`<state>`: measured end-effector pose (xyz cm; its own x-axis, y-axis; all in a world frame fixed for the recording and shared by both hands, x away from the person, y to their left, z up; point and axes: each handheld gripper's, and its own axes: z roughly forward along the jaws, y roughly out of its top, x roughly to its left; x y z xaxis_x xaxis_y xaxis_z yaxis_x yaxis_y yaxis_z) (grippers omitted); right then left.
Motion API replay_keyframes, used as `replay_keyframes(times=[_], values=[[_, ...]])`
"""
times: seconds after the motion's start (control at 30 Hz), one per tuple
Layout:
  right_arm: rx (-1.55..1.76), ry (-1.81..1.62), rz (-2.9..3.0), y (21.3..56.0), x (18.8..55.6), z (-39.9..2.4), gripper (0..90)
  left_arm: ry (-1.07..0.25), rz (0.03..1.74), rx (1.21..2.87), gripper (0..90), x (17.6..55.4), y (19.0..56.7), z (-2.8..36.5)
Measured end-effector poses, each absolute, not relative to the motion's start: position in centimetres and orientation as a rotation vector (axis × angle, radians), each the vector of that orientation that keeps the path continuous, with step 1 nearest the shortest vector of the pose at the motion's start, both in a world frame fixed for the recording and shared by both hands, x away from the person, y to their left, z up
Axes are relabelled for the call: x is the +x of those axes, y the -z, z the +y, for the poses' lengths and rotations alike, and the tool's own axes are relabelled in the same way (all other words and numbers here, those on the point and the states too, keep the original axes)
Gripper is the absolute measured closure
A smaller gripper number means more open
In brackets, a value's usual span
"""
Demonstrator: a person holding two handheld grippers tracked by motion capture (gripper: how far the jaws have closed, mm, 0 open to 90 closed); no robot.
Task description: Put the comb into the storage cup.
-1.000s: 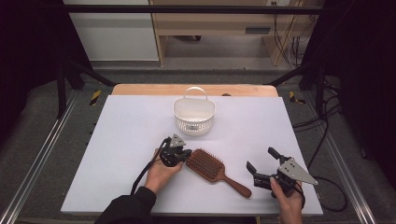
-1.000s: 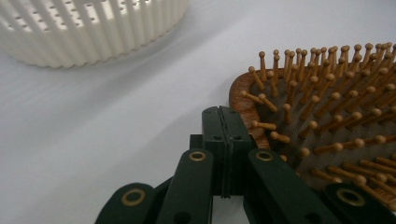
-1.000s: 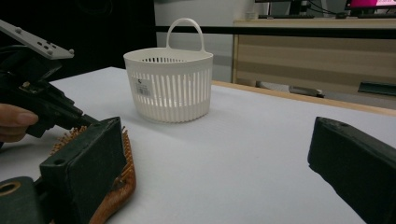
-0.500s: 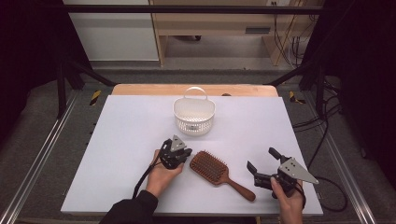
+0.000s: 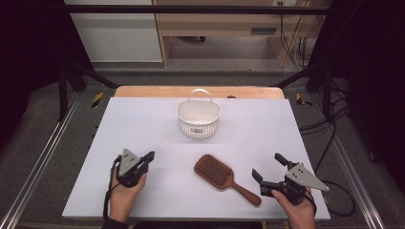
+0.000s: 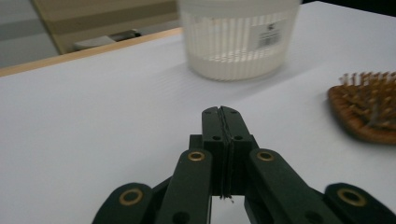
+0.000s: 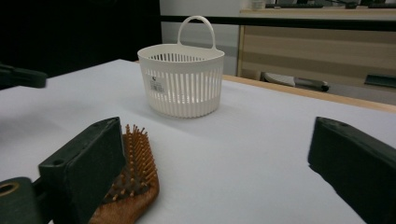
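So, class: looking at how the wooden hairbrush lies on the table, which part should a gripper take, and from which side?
Grip the hairbrush by its slim handle, probably from above with the jaws across it. It lies flat, bristles up, handle pointing toward the open right gripper, which sits nearest. The paddle head looks too broad and bristly for a clean pinch.

Lighting evenly from overhead, leaving the white surface [image 5: 143, 124] bright against dark surroundings; casting soft shadows beneath the basket [image 7: 181, 79]; blurring the near fingers [image 7: 84, 168] and hairbrush [image 6: 369, 112] in both gripper views.
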<state>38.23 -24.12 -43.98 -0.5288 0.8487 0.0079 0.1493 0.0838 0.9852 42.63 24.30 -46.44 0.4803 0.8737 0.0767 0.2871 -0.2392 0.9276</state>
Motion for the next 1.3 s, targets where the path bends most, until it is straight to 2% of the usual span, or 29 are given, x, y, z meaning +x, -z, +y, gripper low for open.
replay_keyframes(times=[0.1,0.2,0.23,0.27,0.33,0.4,0.57,0.67,0.93,1.3], values=[[0.97,-1.46,1.749,43.5,37.8,-24.0,6.8,-0.773,1.036,1.734,86.6,42.3,46.8,26.3],[0.965,-1.439,1.753,43.1,37.5,-23.9,7.6,-0.824,1.054,1.666,77.7,42.1,46.3,27.5],[0.98,-1.446,1.747,42.9,37.5,-23.8,8.1,-0.843,1.054,1.647,65.7,42.0,46.2,27.8],[0.98,-1.446,1.747,42.9,37.5,-23.8,8.1,-0.872,1.061,1.639,65.7,41.9,46.2,27.9],[0.991,-1.452,1.754,42.7,37.5,-23.7,8.2,-0.915,1.058,1.63,52.4,41.8,46.2,28.1],[0.998,-1.443,1.769,42.6,37.6,-23.7,8.7,-0.936,1.052,1.607,42.8,41.5,46.1,28.2],[0.998,-1.388,1.866,42.0,38.1,-23.4,8.6,-0.947,1.066,1.558,14.4,41.1,46.1,28.1],[1.005,-1.343,1.941,41.8,38.6,-23.0,7.4,-0.946,1.067,1.564,4.0,41.3,46.2,28.0],[1.002,-1.231,2.135,42.0,39.7,-21.2,8.0,-0.979,1.058,1.581,2.3,41.4,46.7,28.2],[0.927,-1.07,2.397,42.5,40.5,-18.7,10.0,-0.937,1.065,1.592,2.2,41.8,47.1,28.4]])
